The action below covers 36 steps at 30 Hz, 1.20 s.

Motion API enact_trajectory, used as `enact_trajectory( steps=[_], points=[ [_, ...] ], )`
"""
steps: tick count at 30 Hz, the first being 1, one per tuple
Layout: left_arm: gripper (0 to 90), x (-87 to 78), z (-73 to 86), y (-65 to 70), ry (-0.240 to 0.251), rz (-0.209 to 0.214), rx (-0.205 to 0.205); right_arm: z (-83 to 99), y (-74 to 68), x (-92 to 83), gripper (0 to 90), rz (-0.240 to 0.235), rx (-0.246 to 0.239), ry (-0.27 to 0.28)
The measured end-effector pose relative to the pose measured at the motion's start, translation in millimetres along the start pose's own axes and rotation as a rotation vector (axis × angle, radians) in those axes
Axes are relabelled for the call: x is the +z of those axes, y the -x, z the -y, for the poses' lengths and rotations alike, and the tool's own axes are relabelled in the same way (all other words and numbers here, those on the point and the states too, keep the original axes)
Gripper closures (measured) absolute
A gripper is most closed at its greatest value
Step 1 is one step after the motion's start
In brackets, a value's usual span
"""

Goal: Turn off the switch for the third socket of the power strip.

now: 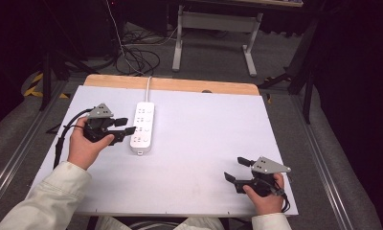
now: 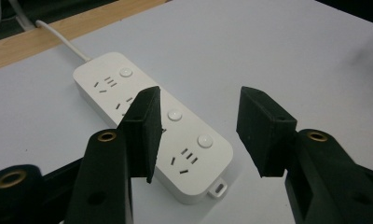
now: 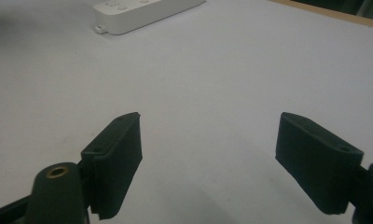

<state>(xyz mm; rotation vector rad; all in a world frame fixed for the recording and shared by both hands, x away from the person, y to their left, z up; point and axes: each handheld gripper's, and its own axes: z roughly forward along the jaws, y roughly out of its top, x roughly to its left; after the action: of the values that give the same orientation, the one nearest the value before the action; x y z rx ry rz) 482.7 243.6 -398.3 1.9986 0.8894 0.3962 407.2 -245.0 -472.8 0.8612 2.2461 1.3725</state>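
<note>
A white power strip with three sockets and round buttons lies lengthwise on the white table top, left of centre; its cord runs off the far edge. My left gripper hovers just left of the strip, jaws pointing right at it. In the left gripper view the jaws of the left gripper stand apart over the near end of the strip, pressing on nothing. My right gripper rests at the near right, open and with nothing between its jaws. From the right gripper the strip shows far off.
The white board covers a wooden table whose far edge shows. Behind it, on the floor, are black cables and a white desk frame. Metal rails run along both sides of the table.
</note>
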Motion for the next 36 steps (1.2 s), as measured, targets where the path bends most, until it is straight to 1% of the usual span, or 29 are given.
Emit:
enact_trajectory(
  steps=[2, 4, 6, 8, 10, 11, 12, 14, 16, 17, 20, 24, 25, 26, 27, 28, 29, 30, 31, 34, 35, 36],
  points=[
    [50.5, 2.1, -1.2, -0.4, 0.0, -0.003, -0.003, 0.2, 0.2, 0.2, 22.9, 0.0, -0.001, -0.001],
    [50.7, 8.3, -4.5, -2.1, -0.002, -0.015, 0.003, 0.4, 0.3, 0.3, 22.9, 0.002, -0.003, -0.004],
    [50.9, 13.1, -6.2, -2.3, -0.013, -0.011, -0.003, 0.4, 0.5, 0.3, 22.8, 0.002, -0.003, -0.004],
    [50.4, 18.8, -7.9, -3.1, -0.011, -0.013, 0.001, 0.4, 0.5, 0.2, 22.8, 0.001, -0.003, -0.004],
    [49.7, 21.3, -8.6, -3.4, -0.014, -0.016, 0.001, 0.5, 0.5, 0.3, 22.8, 0.001, -0.004, -0.004],
    [50.5, 26.3, -9.4, -4.7, -0.014, -0.003, -0.007, 0.5, 0.5, 0.4, 22.8, 0.0, -0.006, -0.004],
    [50.9, 28.9, -9.5, -4.7, -0.016, 0.002, -0.018, 0.6, 0.5, 0.4, 22.8, 0.0, -0.006, -0.004],
    [51.2, 31.4, -9.8, -5.5, -0.018, 0.002, -0.014, 0.6, 0.5, 0.4, 22.8, -0.001, -0.006, -0.004],
    [51.7, 36.9, -9.9, -7.6, -0.022, -0.007, -0.005, 0.6, 0.5, 0.3, 22.8, -0.002, -0.006, -0.004],
    [51.7, 38.6, -9.6, -8.1, -0.018, -0.003, -0.005, 0.7, 0.5, 0.3, 22.8, -0.003, -0.006, -0.004],
    [51.3, 41.7, -8.9, -9.4, -0.004, -0.009, -0.001, 0.9, 0.5, 0.4, 22.8, -0.004, -0.005, -0.005],
    [52.6, 48.2, -7.1, -13.8, -0.006, -0.009, -0.016, 0.9, 0.7, 0.5, 22.8, -0.003, -0.005, -0.005],
    [53.3, 49.1, -6.6, -15.5, -0.007, -0.013, -0.01, 1.0, 0.7, 0.5, 22.8, -0.004, -0.005, -0.005],
    [54.8, 50.4, -5.8, -15.6, -0.008, -0.003, -0.028, 0.9, 0.6, 0.6, 22.8, -0.004, -0.006, -0.005],
    [56.8, 51.1, -5.5, -17.5, -0.011, -0.016, -0.013, 0.9, 0.6, 0.6, 22.8, -0.004, -0.006, -0.005],
    [59.2, 52.9, -4.6, -17.8, -0.011, -0.003, -0.02, 0.9, 0.5, 0.6, 22.8, -0.004, -0.006, -0.005],
    [62.5, 53.9, -3.8, -18.6, -0.018, -0.004, -0.007, 1.0, 0.5, 0.6, 22.8, -0.004, -0.006, -0.005],
    [66.7, 53.9, -3.8, -18.6, -0.018, -0.004, -0.007, 1.0, 0.5, 0.6, 22.8, -0.004, -0.006, -0.005],
    [69.8, 57.6, -1.4, -19.9, -0.025, 0.006, 0.012, 1.0, 0.6, 0.5, 22.8, -0.005, -0.007, -0.005],
    [77.2, 61.8, 1.4, -21.3, -0.029, 0.014, 0.012, 1.0, 0.5, 0.7, 23.0, -0.008, -0.009, -0.005],
    [79.7, 63.6, 2.7, -22.8, -0.03, 0.008, 0.019, 1.0, 0.2, 0.8, 23.0, -0.007, -0.013, -0.007],
    [82.2, 66.2, 4.0, -24.6, -0.028, 0.013, 0.025, 1.0, 0.2, 0.9, 23.0, -0.007, -0.013, -0.007]
  ],
)
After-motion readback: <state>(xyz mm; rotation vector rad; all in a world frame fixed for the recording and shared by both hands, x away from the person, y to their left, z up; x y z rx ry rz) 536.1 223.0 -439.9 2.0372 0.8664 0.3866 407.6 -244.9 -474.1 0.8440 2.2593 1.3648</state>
